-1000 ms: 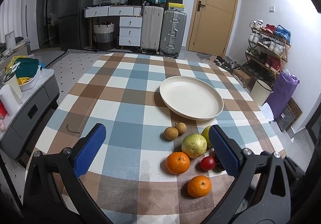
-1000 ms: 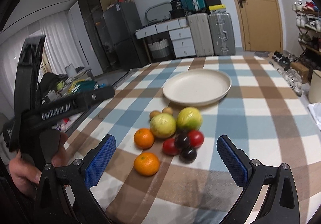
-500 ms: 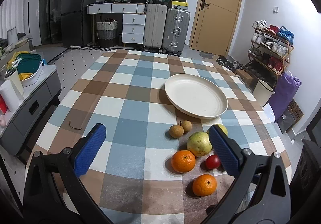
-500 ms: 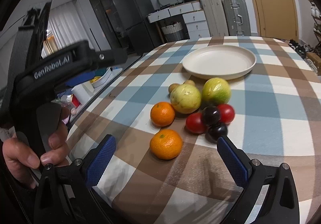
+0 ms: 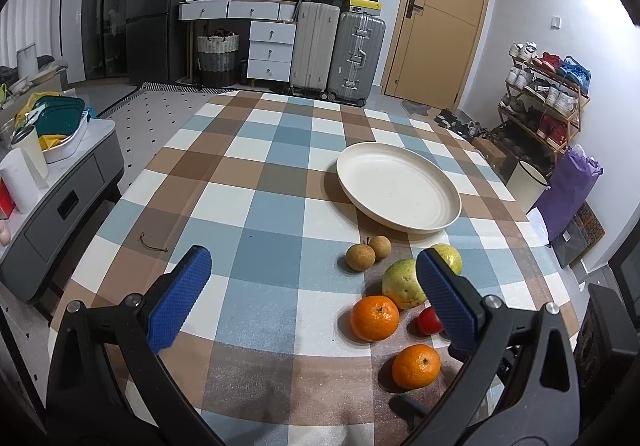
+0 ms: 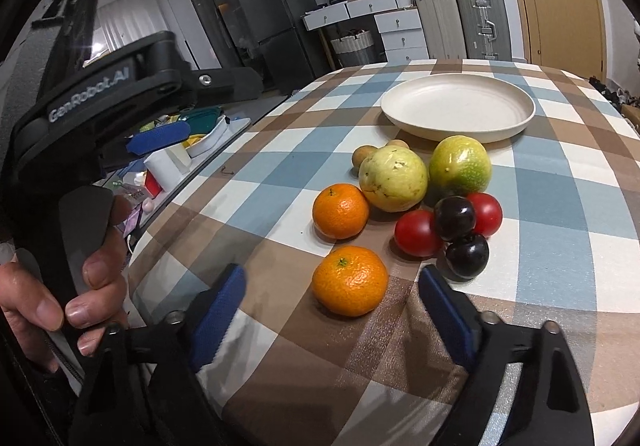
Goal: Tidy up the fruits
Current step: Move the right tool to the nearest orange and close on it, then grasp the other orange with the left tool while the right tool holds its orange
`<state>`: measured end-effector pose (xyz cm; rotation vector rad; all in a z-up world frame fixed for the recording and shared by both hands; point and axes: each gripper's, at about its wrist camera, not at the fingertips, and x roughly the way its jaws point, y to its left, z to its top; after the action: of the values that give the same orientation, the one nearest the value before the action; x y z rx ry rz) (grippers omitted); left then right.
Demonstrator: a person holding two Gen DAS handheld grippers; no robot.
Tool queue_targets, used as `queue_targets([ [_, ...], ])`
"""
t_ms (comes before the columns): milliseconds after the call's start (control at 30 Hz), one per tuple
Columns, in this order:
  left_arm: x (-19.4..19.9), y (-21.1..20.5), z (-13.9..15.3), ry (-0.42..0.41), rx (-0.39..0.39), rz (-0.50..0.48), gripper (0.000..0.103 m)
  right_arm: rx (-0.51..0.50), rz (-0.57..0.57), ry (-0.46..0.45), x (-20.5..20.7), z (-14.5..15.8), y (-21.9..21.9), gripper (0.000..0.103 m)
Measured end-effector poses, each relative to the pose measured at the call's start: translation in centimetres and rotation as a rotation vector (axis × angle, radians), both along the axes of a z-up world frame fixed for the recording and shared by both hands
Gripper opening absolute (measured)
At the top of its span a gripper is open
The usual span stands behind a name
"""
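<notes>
1. The right gripper (image 6: 332, 320), low in its frame, has just been narrowing its jaws; they stand apart, nothing pressed, with the near orange (image 6: 350, 280) just ahead of the pads.
2. The left gripper (image 5: 314, 296) is spread wide over bare checked tablecloth (image 5: 260, 214).
3. The fruit cluster sits centre-right; the cream plate (image 6: 458, 106) lies beyond it.

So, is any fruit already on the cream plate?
No, the cream plate holds nothing, and every fruit, such as the near orange, lies on the checked tablecloth.
</notes>
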<state>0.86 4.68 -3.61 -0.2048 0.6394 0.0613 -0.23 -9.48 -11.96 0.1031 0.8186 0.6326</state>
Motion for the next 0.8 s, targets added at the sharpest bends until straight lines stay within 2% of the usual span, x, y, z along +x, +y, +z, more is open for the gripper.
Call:
queue_targets([
  [167,0.0,0.1,-0.1,0.002,-0.002,0.002,0.102,-0.025,-0.018,0.028,0.6,-0.6,0.2,0.061],
  [233,0.0,0.1,-0.2,0.001,-0.001,0.003,0.102,-0.023,-0.017,0.04,0.7,-0.9,0.1,0.05],
  [300,0.0,0.3,-0.5,0.001,-0.001,0.005,0.102,-0.02,-0.017,0.056,0.8,-1.1,0.0,0.043],
  [433,0.1,0.9,-0.9,0.006,-0.004,0.014,0.102,0.009,-0.014,0.065,0.9,-1.3,-0.5,0.041],
  [800,0.8,0.9,-1.6,0.046,-0.016,-0.007,0.102,0.031,-0.022,0.0,0.2,0.3,-1.7,0.041],
])
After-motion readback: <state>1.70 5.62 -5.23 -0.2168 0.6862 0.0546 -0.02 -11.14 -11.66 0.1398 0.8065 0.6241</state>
